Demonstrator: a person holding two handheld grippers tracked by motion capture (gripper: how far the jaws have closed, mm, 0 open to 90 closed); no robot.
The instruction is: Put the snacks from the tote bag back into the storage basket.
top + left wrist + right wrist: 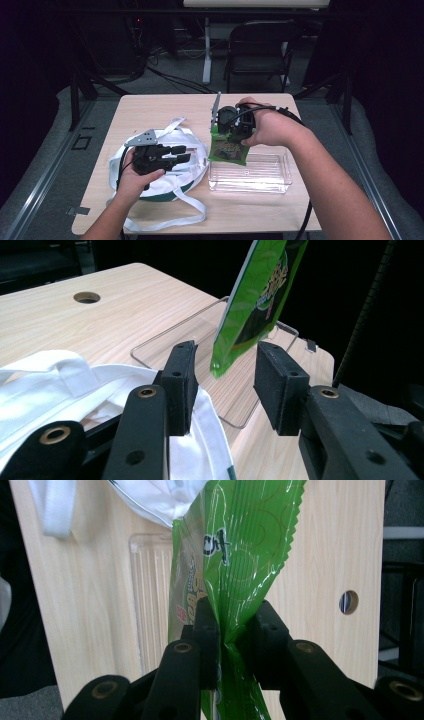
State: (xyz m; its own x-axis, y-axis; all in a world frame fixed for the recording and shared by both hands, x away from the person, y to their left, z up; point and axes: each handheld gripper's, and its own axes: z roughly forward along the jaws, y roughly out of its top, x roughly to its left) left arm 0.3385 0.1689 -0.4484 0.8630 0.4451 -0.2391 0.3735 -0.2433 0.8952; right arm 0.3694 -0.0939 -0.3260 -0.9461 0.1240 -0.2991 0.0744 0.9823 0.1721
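High view overhead, facing forward – gripper views close, along jaws; all share green packet [228, 149].

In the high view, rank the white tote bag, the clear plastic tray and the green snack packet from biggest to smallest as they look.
1. White tote bag, straps included.
2. Clear plastic tray, somewhat smaller.
3. Green snack packet, plainly smallest, though it hangs partly hidden behind the right hand-held gripper.

Bare forearms, no sleeves in the high view. Black left gripper [182, 153] topped by a grey three-cornered plate, black cable trailing from the black right gripper [227, 131]. Blocky matte pads [180, 385], brass-ringed holes and small dark screws along jaw arms.
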